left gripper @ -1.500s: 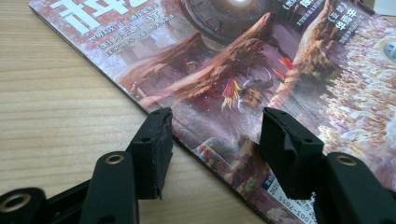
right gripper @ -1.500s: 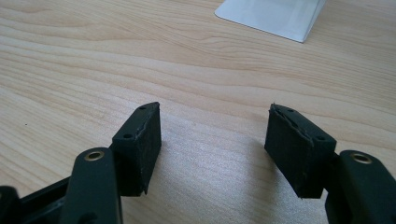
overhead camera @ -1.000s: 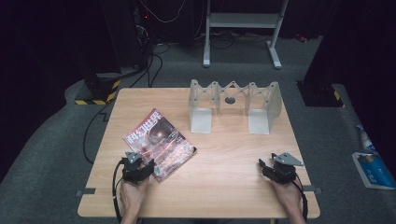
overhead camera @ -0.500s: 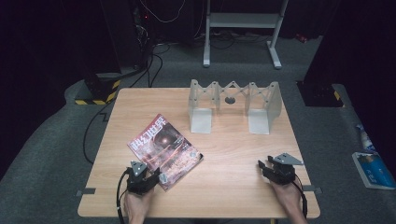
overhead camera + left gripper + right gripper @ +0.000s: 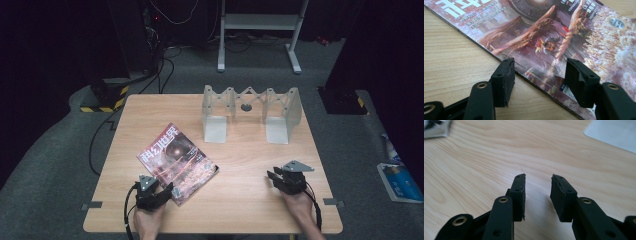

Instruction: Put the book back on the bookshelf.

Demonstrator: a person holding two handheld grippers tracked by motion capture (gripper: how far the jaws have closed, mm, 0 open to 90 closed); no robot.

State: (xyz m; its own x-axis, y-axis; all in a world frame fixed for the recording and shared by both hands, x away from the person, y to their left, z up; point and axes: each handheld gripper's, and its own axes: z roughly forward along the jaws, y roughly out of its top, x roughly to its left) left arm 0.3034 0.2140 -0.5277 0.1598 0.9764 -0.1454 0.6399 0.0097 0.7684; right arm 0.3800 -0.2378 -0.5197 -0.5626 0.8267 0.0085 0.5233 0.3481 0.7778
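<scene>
Table [image 5: 250,165]: pale wood, wide and mostly bare; it carries everything in play, and the near edge is where both of the person's hands come in.

Rack [image 5: 250,112]: a grey folding stand set upright toward the far side, well apart from both hands; nothing rests in it; my read is that it waits to receive the reading matter, though that's a judgement.

Magazine [image 5: 177,162]: lying flat, cover up, turned at an angle on the left half of the table; its near corner sits right at the left hand, which puts the edge within easy reach for a lift.

Left hand-held gripper [image 5: 539,75]: low and near-level at the magazine's near edge; jaws apart and they've just been opening a touch; one finger [image 5: 504,80] sits over bare wood just off the edge, the other over the cover, so the edge runs between them but the pads press on nothing; looks like it's lining up to get under that edge.

Right hand-held gripper [image 5: 537,197]: on the right side, over bare wood, well apart from the magazine; jaws apart with nothing between them, and they've just been closing in; it seems parked clear so the left has room.
</scene>
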